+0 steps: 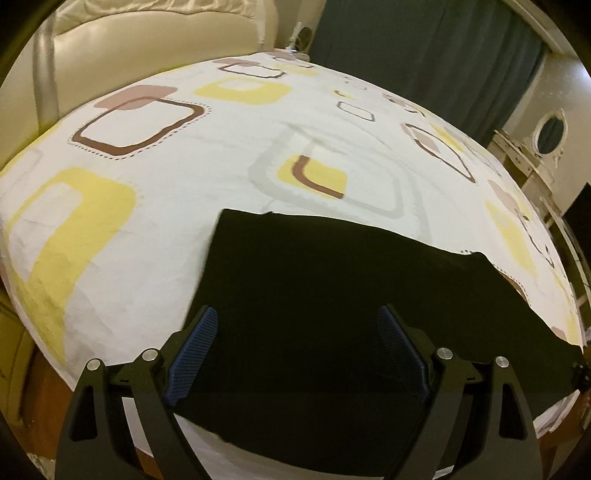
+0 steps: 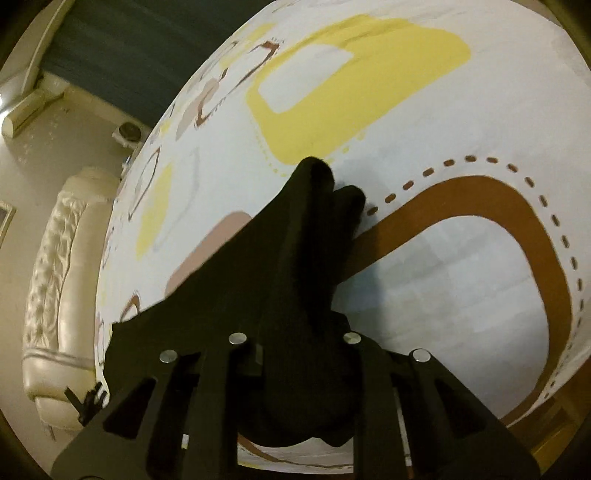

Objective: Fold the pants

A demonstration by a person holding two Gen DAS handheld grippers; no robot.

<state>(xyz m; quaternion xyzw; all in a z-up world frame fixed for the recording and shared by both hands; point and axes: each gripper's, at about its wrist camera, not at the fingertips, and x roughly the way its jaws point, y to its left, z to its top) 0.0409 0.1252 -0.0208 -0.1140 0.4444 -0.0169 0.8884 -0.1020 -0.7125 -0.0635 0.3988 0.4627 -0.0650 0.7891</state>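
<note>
Black pants point(image 1: 332, 295) on patterned bed sheet point(image 1: 177, 206), near edge; one claw clenched on them, the other released.

Left gripper point(image 1: 295, 350): fingers spread wide, hovering over the flat pants, nothing between them. Right gripper point(image 2: 295, 354): clamped on a bunched fold of the pants point(image 2: 295, 258), cloth rising in a ridge from its tips. Sheet white with yellow and brown rounded squares. Cream padded headboard point(image 1: 147, 33) at far edge; dark green curtain point(image 1: 424, 48) behind; oval mirror point(image 1: 550, 129) toward the right corner.
</note>
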